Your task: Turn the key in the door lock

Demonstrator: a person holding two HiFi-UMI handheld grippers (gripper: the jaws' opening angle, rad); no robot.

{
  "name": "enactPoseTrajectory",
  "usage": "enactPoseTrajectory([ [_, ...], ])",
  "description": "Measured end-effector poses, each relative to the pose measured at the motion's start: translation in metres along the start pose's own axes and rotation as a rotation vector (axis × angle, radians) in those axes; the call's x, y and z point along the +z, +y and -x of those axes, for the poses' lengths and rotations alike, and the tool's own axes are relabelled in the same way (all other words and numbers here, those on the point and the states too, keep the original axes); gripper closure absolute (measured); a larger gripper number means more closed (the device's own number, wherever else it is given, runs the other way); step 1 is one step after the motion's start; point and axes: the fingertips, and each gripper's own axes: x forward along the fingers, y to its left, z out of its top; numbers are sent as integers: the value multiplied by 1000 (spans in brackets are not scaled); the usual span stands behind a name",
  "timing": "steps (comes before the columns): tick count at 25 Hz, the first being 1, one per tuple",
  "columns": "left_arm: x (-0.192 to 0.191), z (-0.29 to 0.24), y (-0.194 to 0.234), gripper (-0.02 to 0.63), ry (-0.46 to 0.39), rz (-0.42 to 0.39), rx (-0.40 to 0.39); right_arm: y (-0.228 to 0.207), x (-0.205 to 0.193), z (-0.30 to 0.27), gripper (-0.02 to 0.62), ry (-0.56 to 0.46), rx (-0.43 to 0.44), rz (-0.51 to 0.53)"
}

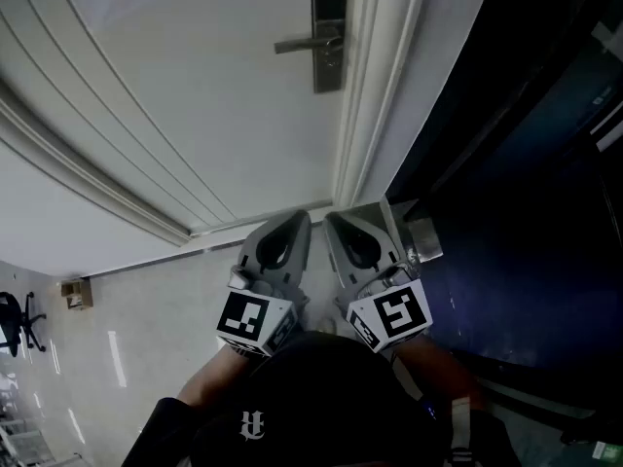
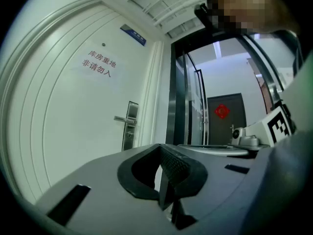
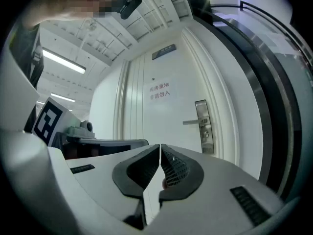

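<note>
The white door (image 1: 195,115) carries a tall metal lock plate (image 1: 329,32) with a lever handle (image 1: 304,44) pointing left. On the plate (image 3: 202,126) just under the lever (image 3: 193,122) sits a small metal piece (image 3: 206,129); whether it is a key cannot be told. The lock plate (image 2: 129,127) also shows small and far in the left gripper view. My left gripper (image 1: 299,219) and right gripper (image 1: 334,221) hang side by side low down, well short of the lock. The left gripper (image 2: 161,170) and the right gripper (image 3: 159,154) are both shut, with nothing between the pads.
A dark glass partition (image 1: 526,163) stands right of the white door frame (image 1: 375,95). A red-lettered notice (image 2: 100,62) is on the door. Pale tiled floor (image 1: 127,339) lies at the left, with an office chair (image 1: 18,321) and a small box (image 1: 75,293).
</note>
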Motion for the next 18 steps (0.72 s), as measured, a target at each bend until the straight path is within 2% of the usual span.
enactPoseTrajectory([
  [8, 4, -41, 31, 600, -18, 0, -13, -36, -6, -39, 578, 2, -33, 21],
  [18, 10, -127, 104, 600, -7, -11, -94, -98, -6, -131, 578, 11, -140, 39],
])
